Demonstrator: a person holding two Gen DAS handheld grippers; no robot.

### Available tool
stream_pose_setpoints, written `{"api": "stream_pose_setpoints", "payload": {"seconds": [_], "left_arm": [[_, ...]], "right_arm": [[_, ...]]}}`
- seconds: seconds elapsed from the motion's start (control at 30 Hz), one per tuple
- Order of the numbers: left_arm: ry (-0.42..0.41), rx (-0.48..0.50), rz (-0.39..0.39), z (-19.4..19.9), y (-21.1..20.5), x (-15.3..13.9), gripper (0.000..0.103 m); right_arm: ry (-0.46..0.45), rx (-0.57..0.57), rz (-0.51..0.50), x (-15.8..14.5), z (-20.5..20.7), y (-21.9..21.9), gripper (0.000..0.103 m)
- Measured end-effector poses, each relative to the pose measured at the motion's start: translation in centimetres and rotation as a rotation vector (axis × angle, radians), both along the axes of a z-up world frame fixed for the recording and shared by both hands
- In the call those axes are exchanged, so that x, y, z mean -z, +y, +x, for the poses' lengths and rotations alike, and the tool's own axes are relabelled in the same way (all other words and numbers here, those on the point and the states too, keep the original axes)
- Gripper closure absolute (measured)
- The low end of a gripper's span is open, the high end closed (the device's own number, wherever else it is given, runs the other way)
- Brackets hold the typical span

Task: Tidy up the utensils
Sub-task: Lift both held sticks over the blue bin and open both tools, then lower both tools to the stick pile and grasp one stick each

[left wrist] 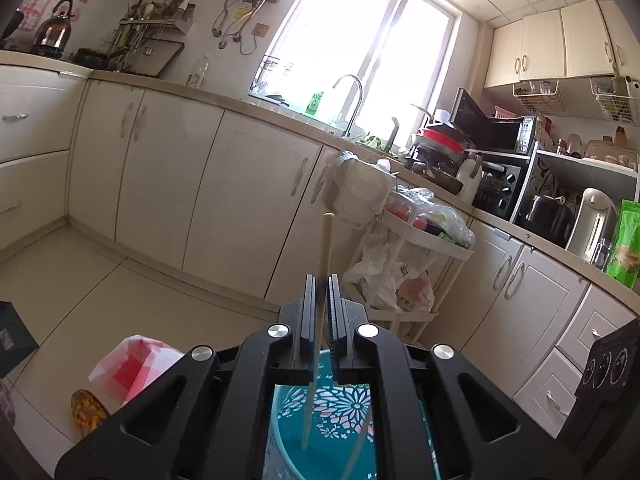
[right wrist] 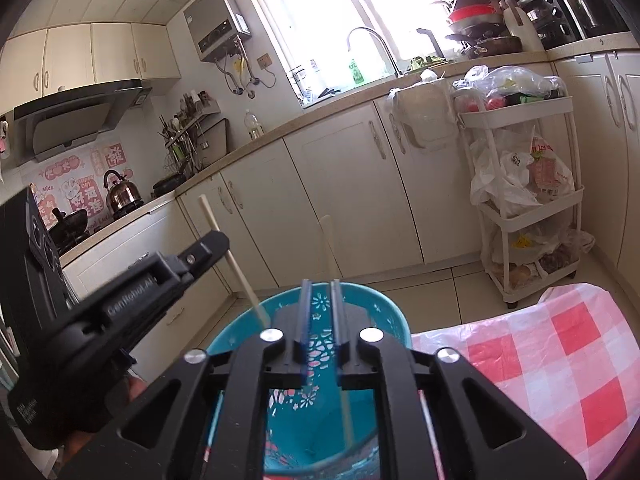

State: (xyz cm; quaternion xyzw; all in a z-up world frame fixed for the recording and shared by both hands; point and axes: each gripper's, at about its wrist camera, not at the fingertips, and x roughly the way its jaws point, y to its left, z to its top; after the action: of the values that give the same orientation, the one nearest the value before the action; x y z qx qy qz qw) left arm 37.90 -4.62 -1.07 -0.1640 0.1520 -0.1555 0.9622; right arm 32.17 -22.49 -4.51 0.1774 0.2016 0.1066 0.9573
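A chopstick is clamped upright in the left hand-held gripper above the teal holder, apparently for dropping in; the right hand-held gripper is also closed on a second chopstick.

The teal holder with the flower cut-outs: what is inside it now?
Inside the teal holder stand two pale chopsticks. The left tongs grip one chopstick; the other chopstick rises between the right tongs. The tongs' bodies cover much of the holder's floor.
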Motion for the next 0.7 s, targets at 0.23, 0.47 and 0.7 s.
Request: {"api": "stream_pose_setpoints", "payload": {"seconds": [0.23, 0.47, 0.7], "left_arm": [[0.054, 0.018, 0.039, -3.3, 0.9, 0.9, 0.093], [0.221, 0.024, 0.134, -9.5, 2.7, 3.1, 0.057], [0.453, 0.085, 0.294, -14.3, 1.7, 9.7, 0.057]], "right_arm": [[-0.003, 0.012, 0.025, -0.8, -4.2, -1.2, 0.079], [0.186, -0.088, -0.062, 1.6, -10.7, -0.5, 0.08], [0.44, -0.202, -0.181, 8.1, -13.2, 2.6, 0.087]]}}
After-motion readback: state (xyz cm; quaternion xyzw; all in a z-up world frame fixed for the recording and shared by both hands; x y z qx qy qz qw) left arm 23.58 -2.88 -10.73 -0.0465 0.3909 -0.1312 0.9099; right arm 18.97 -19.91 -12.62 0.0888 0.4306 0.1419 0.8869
